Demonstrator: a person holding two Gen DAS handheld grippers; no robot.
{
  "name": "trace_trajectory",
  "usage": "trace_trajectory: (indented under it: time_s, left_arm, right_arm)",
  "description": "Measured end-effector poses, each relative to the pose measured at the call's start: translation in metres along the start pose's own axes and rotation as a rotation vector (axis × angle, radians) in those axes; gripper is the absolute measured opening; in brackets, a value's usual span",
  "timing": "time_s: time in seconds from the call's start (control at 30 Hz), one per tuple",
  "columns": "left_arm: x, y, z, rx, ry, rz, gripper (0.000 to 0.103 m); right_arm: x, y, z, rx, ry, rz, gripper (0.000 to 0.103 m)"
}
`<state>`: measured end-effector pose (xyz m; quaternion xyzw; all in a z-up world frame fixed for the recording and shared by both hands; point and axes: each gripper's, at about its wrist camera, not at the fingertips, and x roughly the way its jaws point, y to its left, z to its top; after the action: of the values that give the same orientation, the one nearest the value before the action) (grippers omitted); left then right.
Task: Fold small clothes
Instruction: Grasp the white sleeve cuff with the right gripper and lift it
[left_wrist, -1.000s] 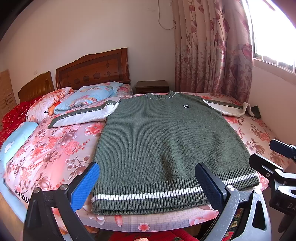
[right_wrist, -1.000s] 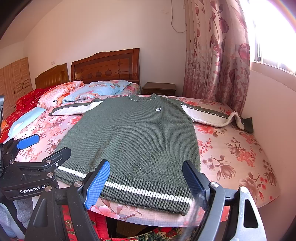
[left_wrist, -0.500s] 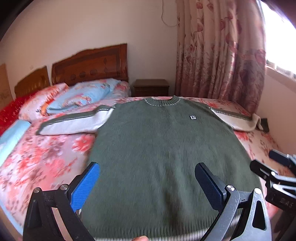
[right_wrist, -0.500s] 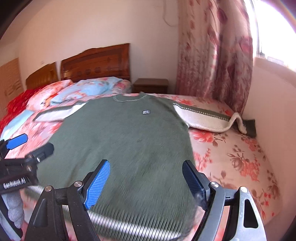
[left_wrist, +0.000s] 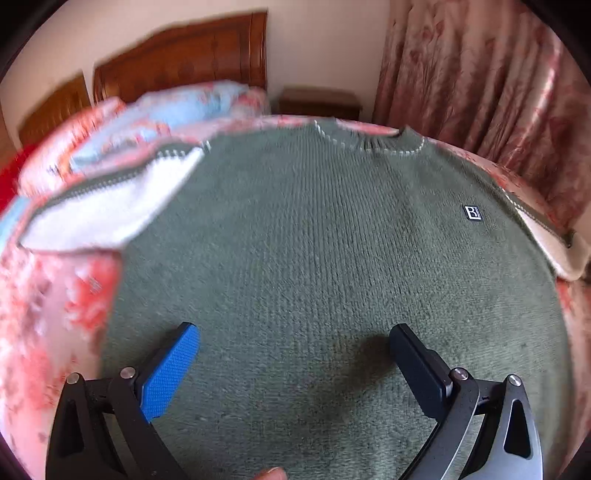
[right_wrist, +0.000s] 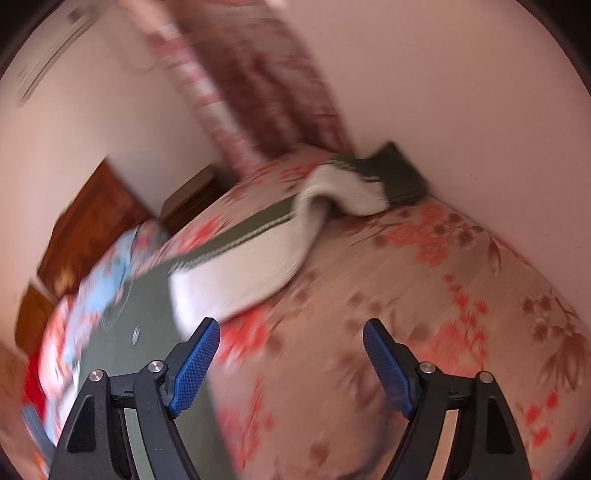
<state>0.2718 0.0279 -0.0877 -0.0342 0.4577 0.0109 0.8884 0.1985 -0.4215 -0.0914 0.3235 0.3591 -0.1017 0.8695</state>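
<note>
Two grippers are out, and both are wide open and hold nothing. Your green sweater (left_wrist: 332, 266) lies flat on the flowery bed (right_wrist: 406, 277), still not folded. Your left gripper (left_wrist: 295, 354) hangs over its middle. Your right gripper (right_wrist: 291, 347) points at the white sleeve (right_wrist: 240, 266), up at 11 o'clock. I think you should pinch that sleeve next and fold it in.
</note>
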Motion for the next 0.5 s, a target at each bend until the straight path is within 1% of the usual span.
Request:
trace_trajectory:
  time_s: [0.03,0.1,0.17,0.23,0.27,0.3,0.37,0.4,0.43,0.47,0.5]
  left_arm:
    - [0.0,0.001,0.0,-0.005,-0.009,-0.006,0.103]
    - [0.003,0.001,-0.003,0.002,-0.007,0.01,0.103]
    - [0.004,-0.003,-0.005,0.025,-0.012,0.025,0.103]
    - [0.005,0.0,-0.006,0.011,-0.02,0.018,0.103]
    - [0.005,0.0,-0.007,0.009,-0.02,0.019,0.103]
    - [0.005,0.001,-0.007,0.006,-0.02,0.021,0.103]
    - [0.005,-0.001,-0.008,0.001,-0.016,0.021,0.103]
    - [0.006,-0.001,-0.005,-0.002,-0.012,0.022,0.103]
    - [0.007,-0.001,-0.002,-0.004,-0.007,0.023,0.103]
    - [0.008,-0.001,0.0,-0.007,-0.004,0.024,0.103]
    - [0.007,-0.001,0.0,-0.011,-0.001,0.026,0.103]
  right_arm:
    - [0.007,-0.003,0.008,0.017,-0.002,-0.002,0.082]
    - [0.028,-0.006,0.028,0.042,0.0,-0.011,0.082]
    - [0.042,-0.004,0.04,0.039,0.009,-0.03,0.082]
    - [0.062,0.0,0.055,0.039,0.015,-0.06,0.081]
    - [0.068,0.001,0.061,0.037,0.016,-0.071,0.08]
    - [0.079,0.0,0.07,0.046,0.019,-0.094,0.075]
    - [0.089,-0.004,0.082,0.084,0.021,-0.126,0.063]
    - [0.093,-0.008,0.086,0.114,0.02,-0.124,0.049]
    - [0.095,-0.011,0.09,0.147,0.012,-0.111,0.028]
    - [0.092,-0.007,0.093,0.151,-0.015,-0.087,0.014]
    - [0.084,0.006,0.093,0.099,-0.061,-0.08,0.008]
